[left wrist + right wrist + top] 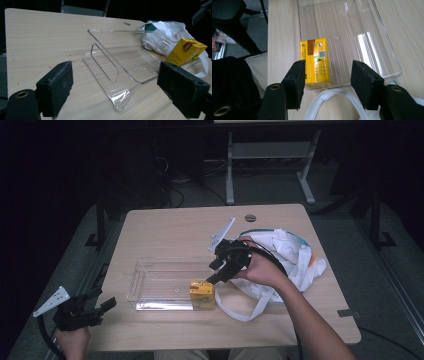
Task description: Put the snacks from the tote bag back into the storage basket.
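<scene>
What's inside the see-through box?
Just a yellow juice carton, standing in a corner of the clear plastic bin. The rest holds nothing; wood table shows through. The floor beneath the carton is covered.

A white bag [292,257] lies crumpled near the table's [165,227] right edge, its strap [250,307] looping toward the front edge. Teal and orange trim shows in its folds. A round hole [250,218] sits near the table's far edge. Beyond the table stand a grey frame [270,155] and cables [172,182] on the floor.
</scene>
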Available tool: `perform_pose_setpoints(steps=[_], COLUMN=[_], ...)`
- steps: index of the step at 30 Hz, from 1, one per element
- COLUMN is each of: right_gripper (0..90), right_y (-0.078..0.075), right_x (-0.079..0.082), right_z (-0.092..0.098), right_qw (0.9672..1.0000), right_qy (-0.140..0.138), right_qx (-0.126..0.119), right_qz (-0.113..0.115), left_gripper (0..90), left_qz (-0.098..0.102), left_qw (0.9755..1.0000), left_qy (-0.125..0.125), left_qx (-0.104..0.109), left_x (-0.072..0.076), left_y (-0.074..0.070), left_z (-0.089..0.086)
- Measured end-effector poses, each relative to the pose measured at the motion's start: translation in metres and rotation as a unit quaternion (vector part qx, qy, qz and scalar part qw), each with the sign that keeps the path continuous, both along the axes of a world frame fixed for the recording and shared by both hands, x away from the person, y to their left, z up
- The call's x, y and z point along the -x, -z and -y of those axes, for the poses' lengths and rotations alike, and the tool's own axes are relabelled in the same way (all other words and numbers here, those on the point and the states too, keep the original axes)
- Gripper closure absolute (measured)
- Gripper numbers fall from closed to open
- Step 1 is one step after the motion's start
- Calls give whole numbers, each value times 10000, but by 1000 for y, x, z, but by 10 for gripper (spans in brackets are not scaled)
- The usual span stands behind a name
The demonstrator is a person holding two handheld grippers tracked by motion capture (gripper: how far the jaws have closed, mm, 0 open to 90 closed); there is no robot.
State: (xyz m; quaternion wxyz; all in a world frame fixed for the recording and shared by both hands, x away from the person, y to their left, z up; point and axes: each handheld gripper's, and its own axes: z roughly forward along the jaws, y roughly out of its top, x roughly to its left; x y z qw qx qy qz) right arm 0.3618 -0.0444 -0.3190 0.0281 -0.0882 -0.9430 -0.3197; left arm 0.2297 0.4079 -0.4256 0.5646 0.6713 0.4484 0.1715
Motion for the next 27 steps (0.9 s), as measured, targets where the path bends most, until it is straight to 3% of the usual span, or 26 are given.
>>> perform_pose_setpoints(steps=[27], right_gripper=[448], right_y=[-6], right_x=[-3], right_z=[28], right_qw=[9996], right_qy=[286], right_qx=[-39], right_qz=[34], left_gripper=[130], left_qz=[-2], left_qw=[10000], left_qy=[-6], left_qx=[4], left_x=[0], left_y=[0], left_z=[0])
